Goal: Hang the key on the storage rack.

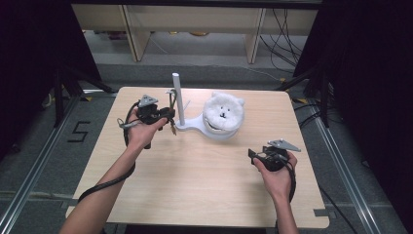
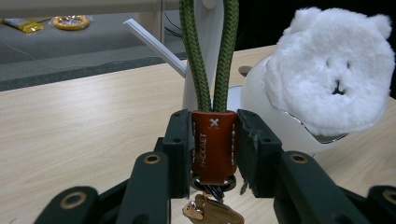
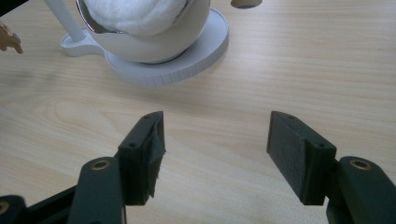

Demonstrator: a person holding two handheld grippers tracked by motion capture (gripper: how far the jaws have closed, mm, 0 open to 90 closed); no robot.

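Your left claw point(image 2: 214, 154) clamps the brown leather tab of the green cord key strap point(image 2: 214, 144): limp and light, so grip the tab. Right claw point(image 3: 215, 154) released.

Counted one keychain point(image 2: 214, 140) with a green cord loop, one white stand point(image 1: 187, 126), one fluffy bear head point(image 1: 223, 111), two grippers, one table point(image 1: 195, 185).

Keychain point(image 2: 213, 144): brown leather tab on doubled green cord, keys hanging below; upright, clamped at the tab, cord loop running up beside the white stand's post point(image 1: 176, 95).
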